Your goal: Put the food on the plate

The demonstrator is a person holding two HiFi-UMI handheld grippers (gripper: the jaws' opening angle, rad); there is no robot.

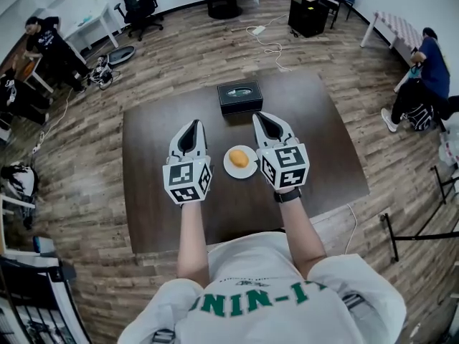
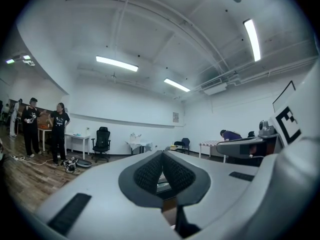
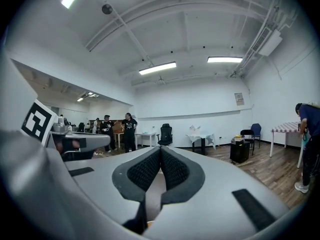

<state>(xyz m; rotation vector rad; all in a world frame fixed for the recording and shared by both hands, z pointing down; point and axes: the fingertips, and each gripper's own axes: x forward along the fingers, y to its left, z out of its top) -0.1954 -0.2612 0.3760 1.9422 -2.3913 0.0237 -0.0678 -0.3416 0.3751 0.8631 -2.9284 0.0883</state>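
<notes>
An orange-yellow piece of food point(image 1: 239, 158) lies on a small white plate point(image 1: 231, 169) in the middle of the dark brown table point(image 1: 158, 206). My left gripper point(image 1: 191, 125) is held just left of the plate, its jaws shut with nothing between them. My right gripper point(image 1: 262, 116) is held just right of the plate, also shut and empty. Both point away from me, raised above the table. In the left gripper view my left gripper point(image 2: 162, 156) shows its black pads touching; in the right gripper view my right gripper point(image 3: 160, 154) shows the same.
A black tissue box point(image 1: 239, 96) stands on the table behind the plate. Around the table are wood floor, an office chair point(image 1: 140, 6), a black cabinet point(image 1: 308, 14), and people at the left point(image 1: 50, 45) and right point(image 1: 430, 70).
</notes>
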